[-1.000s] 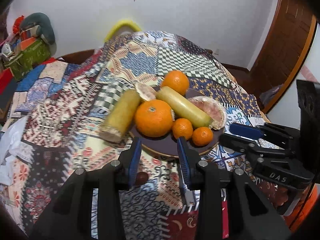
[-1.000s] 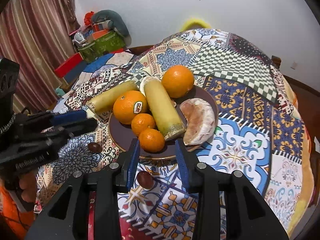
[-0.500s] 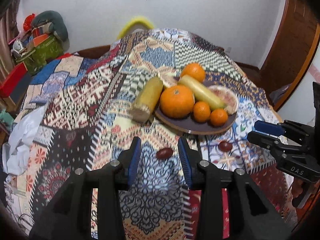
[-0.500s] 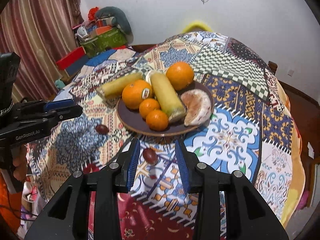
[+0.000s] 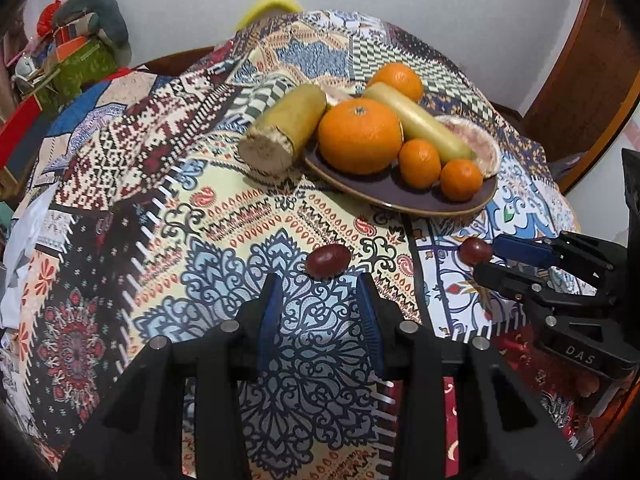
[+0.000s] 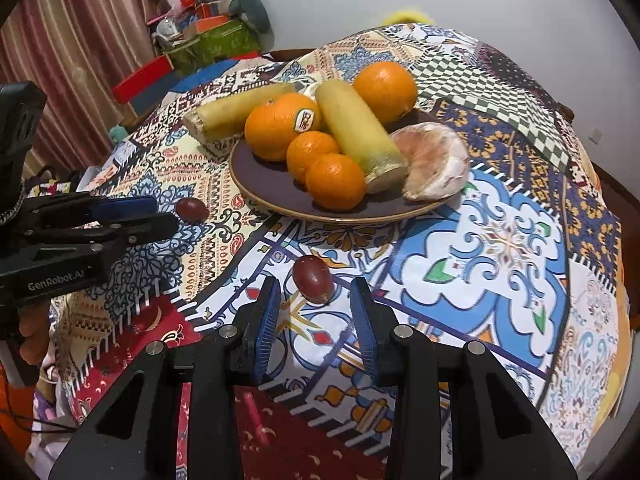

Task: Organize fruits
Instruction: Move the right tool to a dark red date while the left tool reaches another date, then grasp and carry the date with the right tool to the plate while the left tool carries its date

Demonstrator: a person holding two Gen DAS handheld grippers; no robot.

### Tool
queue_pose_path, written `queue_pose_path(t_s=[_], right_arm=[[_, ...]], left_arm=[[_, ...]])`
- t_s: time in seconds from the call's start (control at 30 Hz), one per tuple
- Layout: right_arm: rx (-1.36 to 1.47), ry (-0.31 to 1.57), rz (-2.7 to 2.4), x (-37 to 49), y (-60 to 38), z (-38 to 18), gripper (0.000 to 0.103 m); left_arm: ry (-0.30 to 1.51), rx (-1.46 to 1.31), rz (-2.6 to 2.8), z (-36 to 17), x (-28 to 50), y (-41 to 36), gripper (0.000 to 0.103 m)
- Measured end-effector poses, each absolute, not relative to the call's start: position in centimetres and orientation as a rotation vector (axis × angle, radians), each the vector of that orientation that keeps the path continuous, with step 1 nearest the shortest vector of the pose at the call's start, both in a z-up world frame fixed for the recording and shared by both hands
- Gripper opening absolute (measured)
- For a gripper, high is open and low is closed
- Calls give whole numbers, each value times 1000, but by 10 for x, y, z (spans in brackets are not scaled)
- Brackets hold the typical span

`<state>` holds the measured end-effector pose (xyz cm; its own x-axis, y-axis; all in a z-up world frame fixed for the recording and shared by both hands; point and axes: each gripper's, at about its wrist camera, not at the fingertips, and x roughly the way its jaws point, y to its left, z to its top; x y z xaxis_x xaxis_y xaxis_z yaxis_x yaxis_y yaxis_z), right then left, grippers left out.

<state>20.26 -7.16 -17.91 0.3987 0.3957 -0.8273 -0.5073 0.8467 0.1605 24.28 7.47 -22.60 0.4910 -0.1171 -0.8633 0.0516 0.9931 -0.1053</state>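
Observation:
A dark plate (image 5: 404, 196) (image 6: 272, 184) holds two large oranges (image 5: 359, 136) (image 6: 385, 87), two small mandarins (image 5: 419, 163) (image 6: 335, 181), a yellow-green stalk piece (image 6: 358, 132) and a pomelo segment (image 6: 434, 160). A second stalk piece (image 5: 286, 128) lies on the cloth beside the plate's left. Two dark red grapes lie on the cloth. My left gripper (image 5: 320, 286) is open just short of one grape (image 5: 329, 260). My right gripper (image 6: 316, 290) is open around the other grape (image 6: 313, 279), which also shows in the left wrist view (image 5: 474, 250).
A round table under a patchwork cloth (image 5: 160, 220). Cluttered boxes and bags (image 6: 208, 40) stand at the back left by a striped curtain (image 6: 72, 40). A wooden door (image 5: 584, 80) is at the right. A yellow chair back (image 5: 268, 4) rises behind the table.
Both grippers have dropped lower and closer to the cloth. Each grape now sits at its gripper's fingertips. The plate looks nearer and larger.

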Motion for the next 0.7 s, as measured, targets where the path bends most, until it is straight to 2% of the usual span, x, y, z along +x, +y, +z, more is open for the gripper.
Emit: queue_pose_path(t_s=[0.13, 0.3, 0.47, 0.53, 0.7], right_arm=[[-134, 1012, 584, 204, -64, -183, 32], [-133, 1012, 583, 205, -64, -184, 19], [-103, 1013, 591, 205, -68, -184, 18], [-105, 1009, 587, 204, -68, -183, 18], [-98, 1001, 579, 202, -72, -181, 18]], left_arm=[[1060, -68, -108, -231, 250, 72, 38], [1055, -85, -114, -234, 257, 71, 38], [1042, -54, -103, -235, 258, 66, 35], [1035, -33, -87, -235, 257, 65, 28], [1033, -33, -90, -234, 256, 66, 27]])
